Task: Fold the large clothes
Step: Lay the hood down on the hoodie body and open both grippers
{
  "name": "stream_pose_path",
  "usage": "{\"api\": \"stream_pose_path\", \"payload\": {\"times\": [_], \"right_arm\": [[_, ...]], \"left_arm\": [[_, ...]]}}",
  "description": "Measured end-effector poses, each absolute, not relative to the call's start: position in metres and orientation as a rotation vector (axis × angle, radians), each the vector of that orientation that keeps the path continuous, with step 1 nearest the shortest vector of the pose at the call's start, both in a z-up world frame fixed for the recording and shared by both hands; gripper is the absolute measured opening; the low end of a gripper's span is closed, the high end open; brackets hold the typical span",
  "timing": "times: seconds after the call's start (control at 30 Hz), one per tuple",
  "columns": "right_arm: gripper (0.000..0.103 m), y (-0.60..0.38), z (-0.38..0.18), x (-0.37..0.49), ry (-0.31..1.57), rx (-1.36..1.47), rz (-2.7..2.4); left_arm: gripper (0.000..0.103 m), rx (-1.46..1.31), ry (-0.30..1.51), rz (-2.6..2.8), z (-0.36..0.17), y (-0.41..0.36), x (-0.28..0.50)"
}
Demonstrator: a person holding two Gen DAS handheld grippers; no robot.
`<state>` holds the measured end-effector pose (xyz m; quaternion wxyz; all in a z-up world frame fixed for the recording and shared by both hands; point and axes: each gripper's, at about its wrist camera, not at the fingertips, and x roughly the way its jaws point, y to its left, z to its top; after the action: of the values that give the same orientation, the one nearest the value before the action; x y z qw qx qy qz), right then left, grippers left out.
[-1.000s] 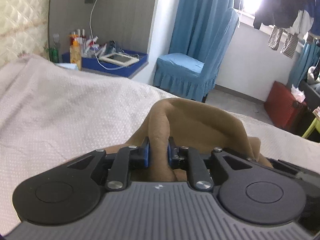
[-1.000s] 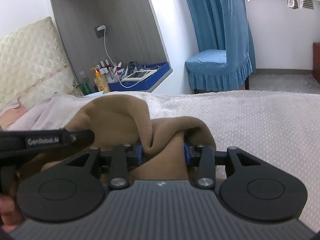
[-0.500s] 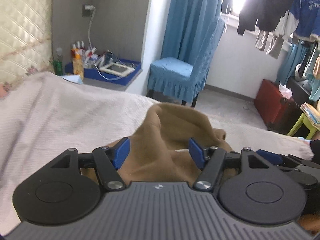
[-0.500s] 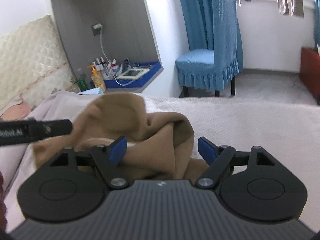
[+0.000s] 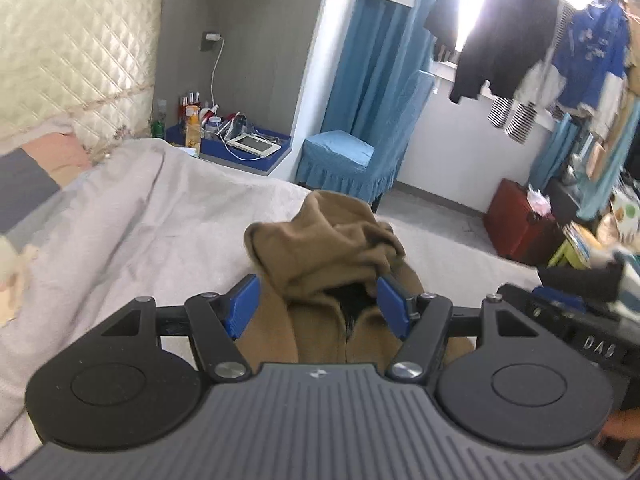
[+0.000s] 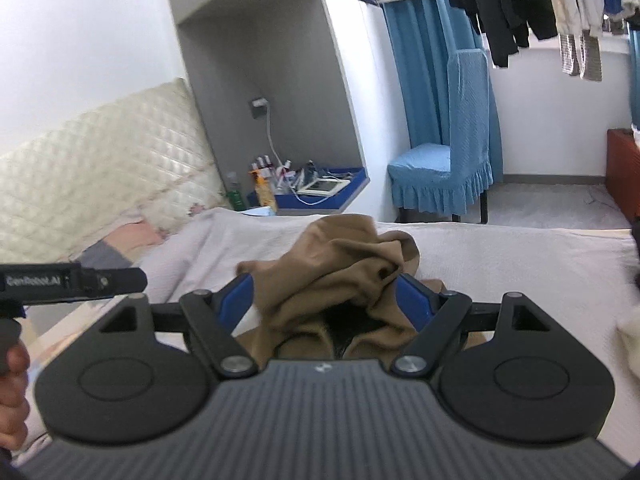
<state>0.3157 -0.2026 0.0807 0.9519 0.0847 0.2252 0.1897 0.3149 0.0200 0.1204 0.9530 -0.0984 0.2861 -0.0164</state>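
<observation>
A brown garment (image 5: 328, 248) lies in a crumpled heap on the pale bed cover (image 5: 140, 220), its dark lining showing at the near side. My left gripper (image 5: 319, 300) hangs above and behind it, jaws wide apart; the blue pads (image 5: 244, 304) touch no fabric. In the right wrist view the same brown garment (image 6: 340, 264) sits on the bed cover (image 6: 500, 256) beyond my right gripper (image 6: 325, 296), which is also open with nothing pressed between its pads (image 6: 236, 300). The left gripper's body (image 6: 72, 280) shows at the left edge there, with a hand under it.
A blue-covered chair (image 5: 344, 160) stands past the bed's far side, beside a shelf with bottles and a tablet (image 5: 240, 144). A quilted headboard (image 5: 72, 60) and pillows are at the left. A red box (image 5: 516, 220) and hanging clothes (image 5: 500, 40) are at the right.
Both grippers were shut on folds of the brown garment, then opened and pulled up and back. The garment dropped onto the bed as a heap.
</observation>
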Motion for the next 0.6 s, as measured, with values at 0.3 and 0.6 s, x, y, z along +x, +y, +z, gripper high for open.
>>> {"api": "stream_pose_path", "payload": {"times": [0.3,0.6], "right_arm": [[0.080,-0.213,0.117,0.187,0.392,0.153,0.446],[0.080,-0.214,0.091,0.100,0.448,0.160,0.476]], "left_arm": [[0.070,-0.130,0.538,-0.070,0.148,-0.005,0.155],[0.070,-0.166,0.592,-0.145,0.104,-0.030,0.056]]}}
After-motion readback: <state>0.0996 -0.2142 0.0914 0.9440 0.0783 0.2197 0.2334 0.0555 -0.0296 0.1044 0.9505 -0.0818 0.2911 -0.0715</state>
